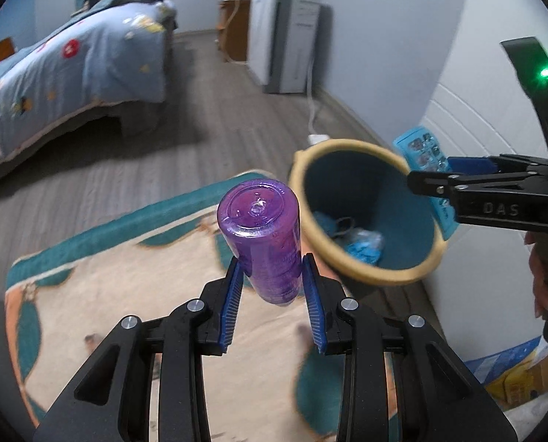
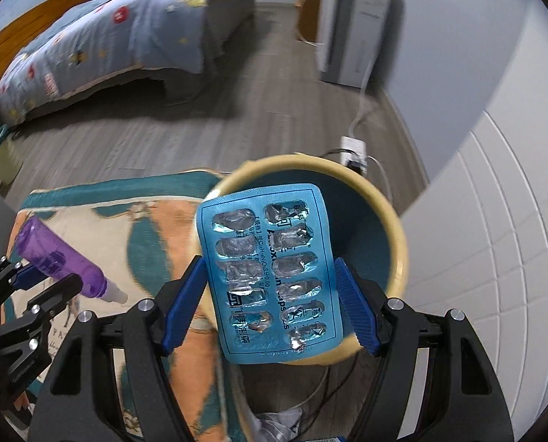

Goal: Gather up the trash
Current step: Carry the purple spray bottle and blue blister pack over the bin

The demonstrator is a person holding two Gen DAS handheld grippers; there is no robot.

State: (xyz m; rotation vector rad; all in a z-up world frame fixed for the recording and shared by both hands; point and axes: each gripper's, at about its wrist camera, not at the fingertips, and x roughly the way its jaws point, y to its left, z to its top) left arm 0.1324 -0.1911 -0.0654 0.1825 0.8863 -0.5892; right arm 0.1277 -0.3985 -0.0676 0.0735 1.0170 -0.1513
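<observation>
Transport step nears disposal: left gripper (image 1: 272, 291) clamps purple bottle (image 1: 264, 235) beside the bin (image 1: 366, 272), right gripper (image 2: 270, 305) clamps emptied blister pack (image 2: 270, 276) above its opening; next move likely requires centring, then release.

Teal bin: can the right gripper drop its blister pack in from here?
Probably yes: the right gripper holds the blister pack right over the teal bin's open mouth, nothing between.
</observation>
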